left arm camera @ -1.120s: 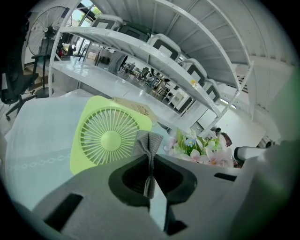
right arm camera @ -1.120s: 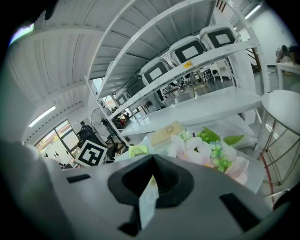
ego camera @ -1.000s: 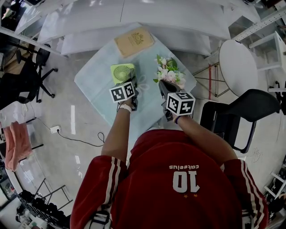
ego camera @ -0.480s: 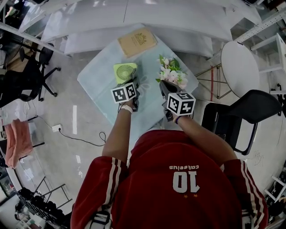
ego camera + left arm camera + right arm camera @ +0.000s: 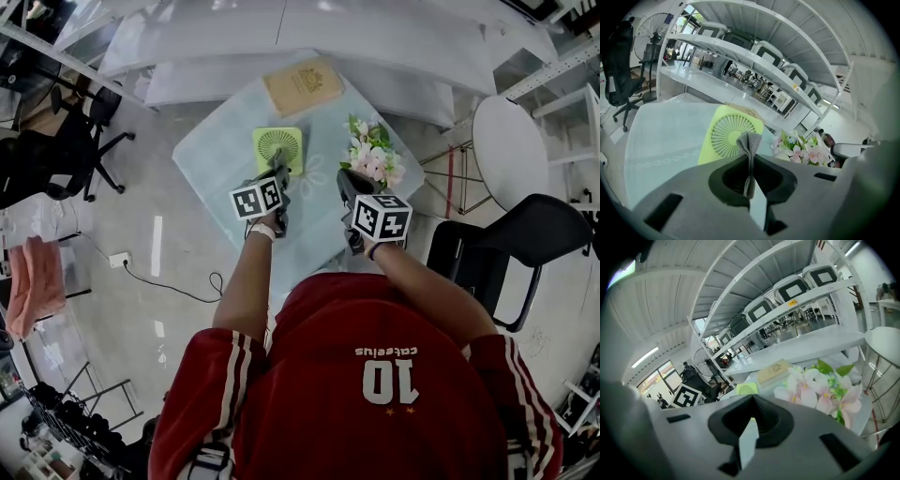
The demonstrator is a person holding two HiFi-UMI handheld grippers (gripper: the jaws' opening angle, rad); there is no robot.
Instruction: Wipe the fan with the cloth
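- The left tongs (image 5: 278, 180) are clamped shut on a fold of grey cloth (image 5: 750, 142), which pokes up past the tips. The right tongs (image 5: 347, 180) are closed on nothing and held level alongside.
- A second ago the left tongs overlapped the near edge of the fan (image 5: 278, 150). Now they sit just short of that edge and the whole green square shows in the head view. The head has swung a little too, so part of that shift belongs to the camera.
- The fan itself has not budged on the pale worktop (image 5: 211, 155). It stays mid-worktop with its grille turned up towards the person, straight ahead of the cloth.
- To my eye the cloth is off the grille for now, either between strokes or lining up for one. Most of the wiping looks still to be done, and the next pass needs the cloth carried forward and down onto the grille.
- Just right of the fan stand the flowers (image 5: 373, 159), close in front of the right tongs.
- Farthest off, a tan book (image 5: 302, 84) lies at the worktop's far edge.
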